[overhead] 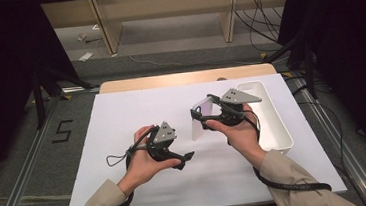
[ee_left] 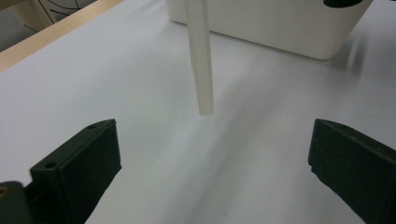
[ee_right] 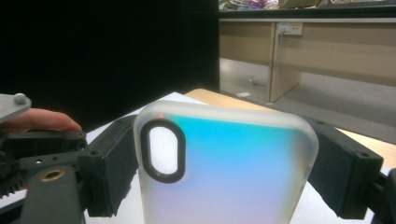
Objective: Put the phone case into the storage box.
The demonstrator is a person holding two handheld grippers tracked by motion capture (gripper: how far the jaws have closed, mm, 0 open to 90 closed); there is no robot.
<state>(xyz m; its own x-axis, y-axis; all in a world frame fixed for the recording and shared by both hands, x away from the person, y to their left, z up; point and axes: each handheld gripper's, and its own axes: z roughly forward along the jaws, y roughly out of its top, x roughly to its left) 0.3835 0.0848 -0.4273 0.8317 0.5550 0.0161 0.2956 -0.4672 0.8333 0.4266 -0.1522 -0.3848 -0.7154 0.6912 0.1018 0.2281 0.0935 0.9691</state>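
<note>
A frosted, translucent phone case (ee_right: 224, 172) with a black-rimmed camera cutout stands upright between the jaws of my right gripper (ee_right: 224, 175), which is shut on its two long edges. In the high view the case (overhead: 200, 120) hangs left of the right hand, with the right gripper (overhead: 203, 115) above the middle of the white sheet. My left gripper (overhead: 186, 159) is held lower and to the left, open with nothing in it. In the left gripper view, the left gripper (ee_left: 210, 154) has its jaws wide apart, and the case's thin edge (ee_left: 201, 60) points down ahead of them, close to the table.
A long white tray (overhead: 268, 118) lies along the right side of the sheet, seen from the left gripper as a white tray wall (ee_left: 280, 28). The wooden table edge (overhead: 184, 78) runs along the back. Cables trail from both grippers toward the front.
</note>
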